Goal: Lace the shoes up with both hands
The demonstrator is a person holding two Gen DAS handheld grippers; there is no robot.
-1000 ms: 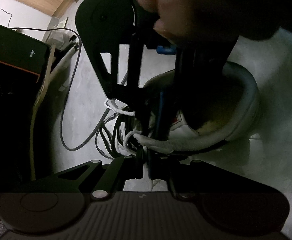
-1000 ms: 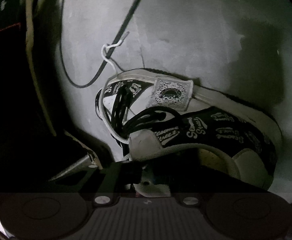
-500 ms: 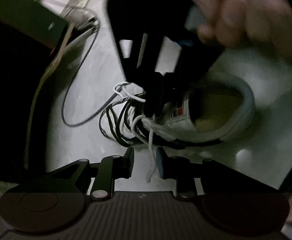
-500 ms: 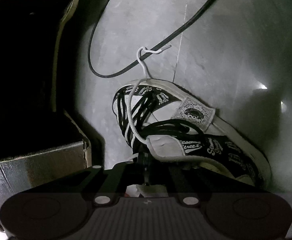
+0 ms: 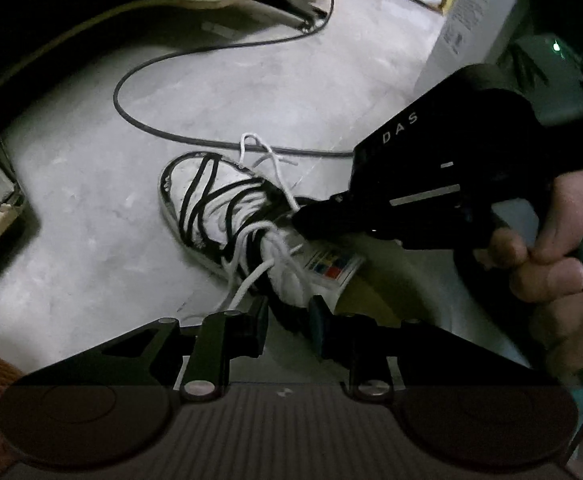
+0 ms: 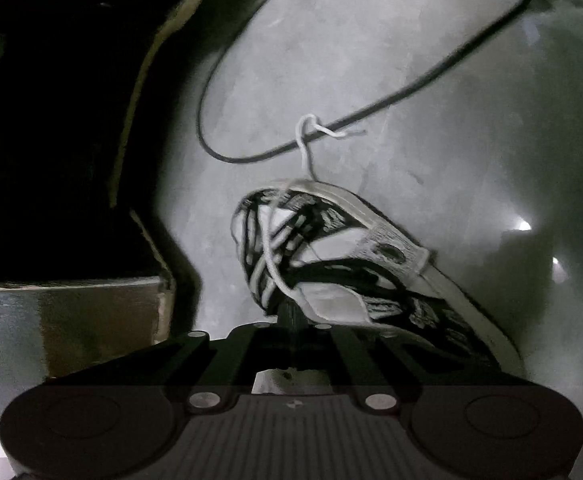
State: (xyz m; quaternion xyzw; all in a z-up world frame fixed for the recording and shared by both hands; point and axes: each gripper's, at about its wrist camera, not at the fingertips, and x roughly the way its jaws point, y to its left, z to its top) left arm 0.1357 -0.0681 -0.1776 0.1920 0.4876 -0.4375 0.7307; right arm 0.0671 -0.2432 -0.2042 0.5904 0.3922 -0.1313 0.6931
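Observation:
A black-and-white sneaker point(image 5: 211, 208) lies on the grey floor, toe pointing away, strung with a white lace point(image 5: 275, 168). My left gripper point(image 5: 287, 320) hovers just short of the shoe's collar, open, with a loose lace end running past its left finger point(image 5: 257, 322). My right gripper point(image 5: 303, 218) comes in from the right, held by a hand point(image 5: 551, 248), its tip on the laces by the tongue. In the right wrist view the right gripper point(image 6: 289, 312) is shut where the lace point(image 6: 305, 148) leads in, beside the sneaker point(image 6: 331, 236).
A black cable point(image 5: 163, 128) curves across the floor just beyond the toe; the lace end lies over that cable point(image 6: 411, 92). A cardboard box point(image 6: 91, 320) stands left of the shoe. A white carton point(image 5: 471, 12) and dark furniture stand at the back.
My left gripper has opened, let go at the laces and drawn back from the shoe. The right gripper has kept its hold at the tongue while shifting a little.

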